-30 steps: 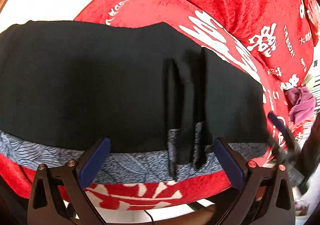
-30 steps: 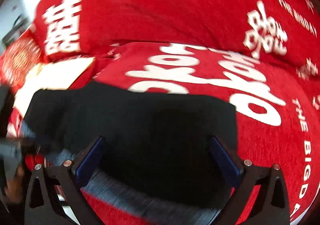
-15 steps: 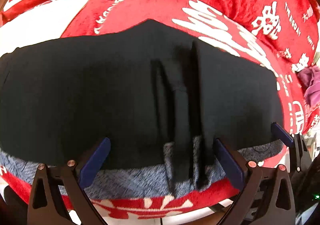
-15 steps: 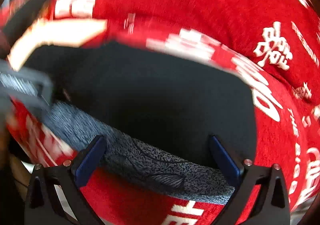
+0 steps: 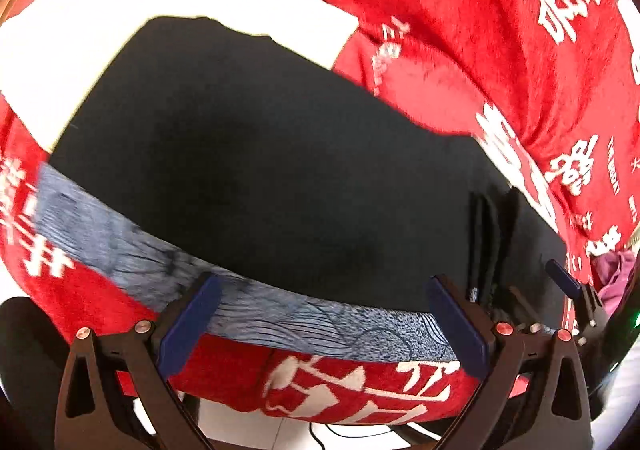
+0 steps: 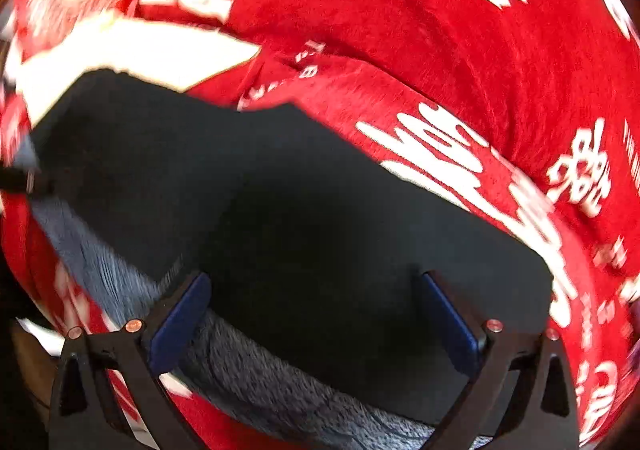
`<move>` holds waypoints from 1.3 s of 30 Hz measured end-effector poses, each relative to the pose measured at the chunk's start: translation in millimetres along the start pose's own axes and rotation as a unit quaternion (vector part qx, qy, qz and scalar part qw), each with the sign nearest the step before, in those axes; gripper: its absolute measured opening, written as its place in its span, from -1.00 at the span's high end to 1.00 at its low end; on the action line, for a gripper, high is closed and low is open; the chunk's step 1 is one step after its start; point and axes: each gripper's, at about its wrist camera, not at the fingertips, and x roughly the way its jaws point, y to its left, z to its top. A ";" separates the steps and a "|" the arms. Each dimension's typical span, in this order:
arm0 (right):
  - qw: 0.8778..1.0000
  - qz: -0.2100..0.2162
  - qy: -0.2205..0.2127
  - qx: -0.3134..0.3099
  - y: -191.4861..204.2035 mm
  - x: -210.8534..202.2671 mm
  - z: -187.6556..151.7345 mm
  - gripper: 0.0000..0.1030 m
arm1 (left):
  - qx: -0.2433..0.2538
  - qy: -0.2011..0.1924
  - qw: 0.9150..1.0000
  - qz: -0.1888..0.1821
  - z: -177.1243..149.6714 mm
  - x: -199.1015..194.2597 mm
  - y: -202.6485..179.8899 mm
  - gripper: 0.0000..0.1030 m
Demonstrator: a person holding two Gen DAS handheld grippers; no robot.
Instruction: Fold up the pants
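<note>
Black pants (image 5: 260,170) with a grey patterned band (image 5: 132,250) along the near edge lie spread flat on a red cloth with white characters (image 5: 460,50). My left gripper (image 5: 320,310) is open and empty, jaws wide, just over the near grey band. A few upright creases (image 5: 486,234) run through the pants at the right. In the right wrist view the pants (image 6: 320,230) fill the middle. My right gripper (image 6: 316,314) is open and empty, over the near edge of the pants. It also shows at the right edge of the left wrist view (image 5: 564,282).
A white patch (image 5: 80,30) of the cloth lies behind the pants at the left. A purple cloth (image 5: 616,274) sits at the far right edge. The red cloth drops off at the near edge, with floor and a cable (image 5: 340,432) below.
My left gripper has swung left, so the creases now sit at the right. My right gripper has shifted, and its view shows more of the pants.
</note>
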 end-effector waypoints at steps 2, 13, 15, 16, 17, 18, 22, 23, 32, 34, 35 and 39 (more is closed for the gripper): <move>1.000 0.017 -0.018 0.019 -4.5 -16.6 13.3 -1.00 | -0.002 -0.018 1.000 0.007 -0.3 -10.4 8.3 -1.00; 0.976 0.174 0.026 -0.128 48.3 32.3 75.7 -0.99 | -0.062 -0.006 0.998 0.002 -8.2 -5.0 52.3 -1.00; 0.970 0.184 0.063 -0.144 57.6 57.8 73.4 -0.99 | -0.048 -0.011 0.999 0.004 -7.0 -6.5 43.6 -1.00; 0.970 0.170 0.070 -0.156 62.1 65.7 70.8 -0.99 | -0.038 -0.014 0.999 0.006 -5.0 -7.2 39.0 -1.00; 0.971 0.140 0.066 -0.182 69.3 72.1 65.9 -1.00 | -0.023 -0.017 1.000 0.012 -0.9 -6.5 31.5 -1.00; 0.970 0.130 0.054 -0.196 73.6 73.5 62.8 -1.00 | -0.011 -0.020 1.000 0.020 2.5 -4.8 26.6 -1.00; 0.972 0.144 0.045 -0.181 67.9 78.6 63.5 -1.00 | 0.017 0.001 0.998 0.067 11.6 15.8 20.6 -1.00; 0.971 0.143 0.043 -0.186 68.3 78.8 63.0 -1.00 | 0.022 0.003 0.997 0.076 10.4 17.5 20.6 -1.00; 0.942 0.225 0.047 -0.245 81.0 54.9 121.6 -1.00 | -0.004 -0.012 0.999 0.047 -4.3 -9.0 35.3 -1.00; 0.928 0.252 0.043 -0.270 98.6 59.2 143.9 -1.00 | -0.012 -0.014 0.999 0.041 -7.0 -14.5 41.4 -1.00; 0.923 0.257 0.039 -0.283 109.9 63.4 153.7 -1.00 | -0.012 -0.018 0.999 0.043 -8.3 -19.0 44.2 -1.00; 0.907 0.285 0.044 -0.307 154.3 93.6 188.1 -1.00 | -0.009 -0.026 0.999 0.043 -7.3 -29.1 52.1 -1.00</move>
